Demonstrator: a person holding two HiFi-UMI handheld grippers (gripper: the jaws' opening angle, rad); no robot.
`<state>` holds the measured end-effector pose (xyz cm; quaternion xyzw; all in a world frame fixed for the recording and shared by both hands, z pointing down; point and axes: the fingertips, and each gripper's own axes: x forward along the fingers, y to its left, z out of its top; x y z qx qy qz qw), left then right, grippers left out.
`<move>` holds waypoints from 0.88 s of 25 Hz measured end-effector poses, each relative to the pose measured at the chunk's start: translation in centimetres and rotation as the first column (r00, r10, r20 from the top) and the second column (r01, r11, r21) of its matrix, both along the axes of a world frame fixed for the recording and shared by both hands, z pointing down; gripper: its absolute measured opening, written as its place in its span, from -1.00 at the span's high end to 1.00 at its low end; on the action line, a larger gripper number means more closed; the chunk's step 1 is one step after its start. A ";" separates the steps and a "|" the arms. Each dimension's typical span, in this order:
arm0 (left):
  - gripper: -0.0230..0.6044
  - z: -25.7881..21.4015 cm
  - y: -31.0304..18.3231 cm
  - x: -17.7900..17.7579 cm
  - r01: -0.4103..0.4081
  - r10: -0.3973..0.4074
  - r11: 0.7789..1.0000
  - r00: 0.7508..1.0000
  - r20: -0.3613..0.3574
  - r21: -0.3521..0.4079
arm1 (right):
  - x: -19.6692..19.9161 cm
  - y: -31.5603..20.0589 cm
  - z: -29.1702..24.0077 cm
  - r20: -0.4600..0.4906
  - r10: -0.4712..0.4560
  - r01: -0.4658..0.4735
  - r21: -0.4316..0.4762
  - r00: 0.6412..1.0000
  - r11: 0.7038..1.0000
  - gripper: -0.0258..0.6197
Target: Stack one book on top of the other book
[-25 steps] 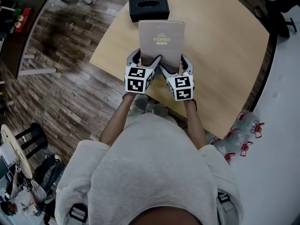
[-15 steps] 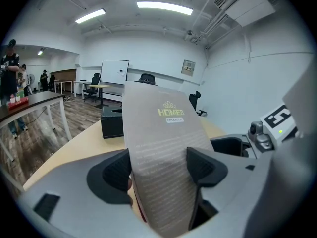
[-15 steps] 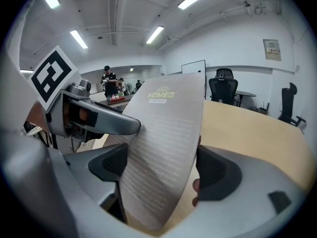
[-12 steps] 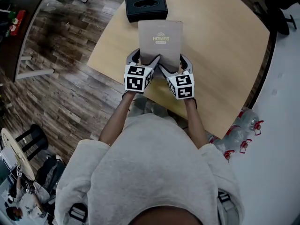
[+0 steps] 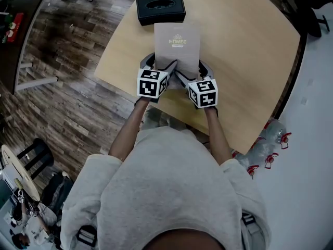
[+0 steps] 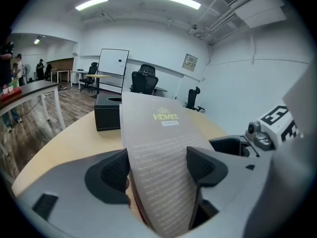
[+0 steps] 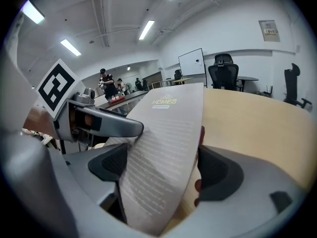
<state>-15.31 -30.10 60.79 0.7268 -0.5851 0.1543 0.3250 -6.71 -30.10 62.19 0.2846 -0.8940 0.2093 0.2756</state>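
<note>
So the person's got the grey "HOMES" book (image 5: 177,43) by its near edge with both tools. The left tool (image 5: 160,64) and the right tool (image 5: 192,69) each have their jaws set pretty wide and clamped on a near corner of it. The book sits out over the middle of the worktop (image 5: 244,51), with its far edge just short of a black tissue box (image 5: 160,8).

I honestly can't pick out the second book. There's a reddish edge (image 6: 137,211) peeking out under the grey cover right at the jaws. That could be the other book, or just this one's back cover.

If I were doing it, I'd keep both tools at the same height so the book doesn't twist. I'd square up the edges before it touches, lay it flat, then open both tools together.
</note>
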 end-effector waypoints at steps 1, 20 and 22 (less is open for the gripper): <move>-0.21 0.2 -0.1 0.0 -0.001 0.001 1.000 1.000 -0.004 -0.005 | 0.0 0.0 0.2 0.001 0.000 0.000 -0.008 1.000 1.000 -0.44; -0.24 3.4 -1.5 -0.2 -0.012 0.007 0.997 0.997 -0.070 -0.077 | -0.2 -1.1 2.2 0.020 0.033 -0.031 -0.097 0.999 0.995 -0.45; -0.24 3.3 -1.5 -0.1 -0.014 0.009 0.997 0.997 -0.073 -0.071 | 0.0 -1.2 2.1 0.022 0.036 -0.034 -0.091 0.999 0.995 -0.45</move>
